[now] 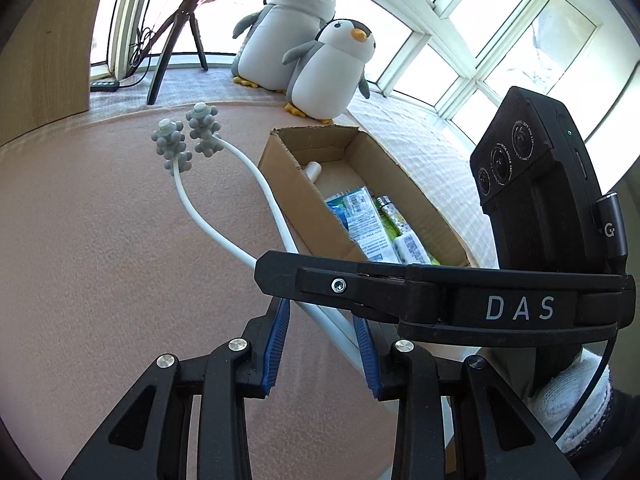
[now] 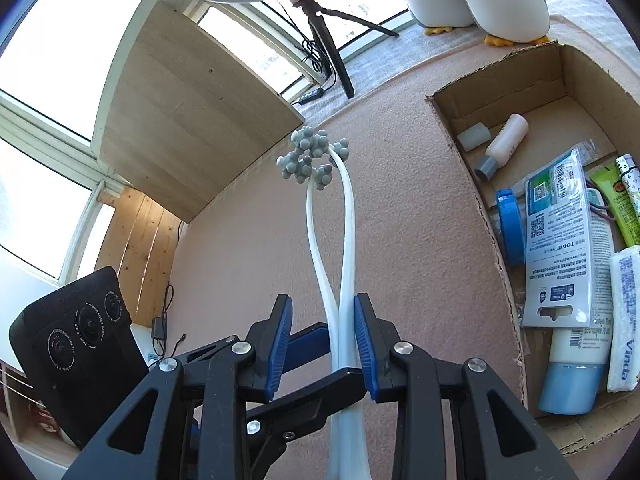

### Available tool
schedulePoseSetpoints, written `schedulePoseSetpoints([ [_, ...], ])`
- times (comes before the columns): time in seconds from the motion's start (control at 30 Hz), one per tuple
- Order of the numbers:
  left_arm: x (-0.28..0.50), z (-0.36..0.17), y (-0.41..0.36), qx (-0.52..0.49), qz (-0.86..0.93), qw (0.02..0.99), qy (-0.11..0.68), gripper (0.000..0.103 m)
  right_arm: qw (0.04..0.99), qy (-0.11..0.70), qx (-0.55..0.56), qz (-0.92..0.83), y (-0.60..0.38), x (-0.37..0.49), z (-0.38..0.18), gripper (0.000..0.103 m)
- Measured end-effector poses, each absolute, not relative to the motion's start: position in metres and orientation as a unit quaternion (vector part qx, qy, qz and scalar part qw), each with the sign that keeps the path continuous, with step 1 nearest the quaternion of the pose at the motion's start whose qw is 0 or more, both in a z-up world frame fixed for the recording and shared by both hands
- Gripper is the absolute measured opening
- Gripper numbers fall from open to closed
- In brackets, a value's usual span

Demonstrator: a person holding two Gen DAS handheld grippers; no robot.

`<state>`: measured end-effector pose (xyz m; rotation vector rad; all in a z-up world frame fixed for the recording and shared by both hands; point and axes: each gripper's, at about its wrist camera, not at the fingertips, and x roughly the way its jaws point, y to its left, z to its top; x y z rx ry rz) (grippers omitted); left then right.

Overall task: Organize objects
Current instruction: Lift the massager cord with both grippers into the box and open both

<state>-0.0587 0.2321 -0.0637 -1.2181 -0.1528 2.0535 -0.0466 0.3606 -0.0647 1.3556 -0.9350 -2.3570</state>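
Two white flexible arms of a massager (image 2: 348,240) run up from the bottom of the right wrist view, each arm ending in a cluster of grey knobs (image 1: 184,136). The massager lies on the pinkish counter (image 1: 100,240), just beside the left wall of a cardboard box (image 2: 496,240). Its arms pass between the blue pads of the right gripper (image 2: 323,344); the right pad touches one arm, while a gap shows at the left pad, so I cannot tell if the grip is firm. The left gripper (image 1: 320,344) stands wide, and one white arm crosses the space between its pads without contact on either side. Both grippers meet at the same end of the massager, the right one crossing in front of the left.

Inside the box lie a small white bottle (image 2: 506,138), a flat packet with printed codes (image 2: 568,236), a blue round lid (image 2: 510,228), a green tube (image 2: 616,204), a tissue pack (image 2: 624,320) and a tube with a light blue cap (image 2: 572,376). Behind the box, two plush penguins (image 1: 304,44) sit by the window, near a tripod (image 1: 176,36).
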Motion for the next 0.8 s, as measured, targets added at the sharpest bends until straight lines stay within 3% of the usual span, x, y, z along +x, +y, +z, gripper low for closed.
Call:
schedulePoseSetpoints([
  [0.37, -0.071, -0.048, 0.313, -0.462, 0.781, 0.420, -0.033, 0.034, 0.072, -0.333, 0.439, -0.831, 0.435, -0.032, -0.047, 0.029],
  [0.53, -0.077, -0.046, 0.358, -0.453, 0.774, 0.443, -0.018, 0.028, 0.046, -0.337, 0.430, -0.836, 0.472, -0.028, -0.044, 0.029],
  [0.7, -0.084, -0.051, 0.385, -0.461, 0.767, 0.447, -0.020, 0.037, 0.024, -0.335, 0.427, -0.840, 0.499, -0.026, -0.042, 0.032],
  [0.8, -0.086, -0.054, 0.388, -0.463, 0.768, 0.442, -0.016, 0.049, 0.018, -0.328, 0.424, -0.844, 0.506, -0.024, -0.040, 0.049],
])
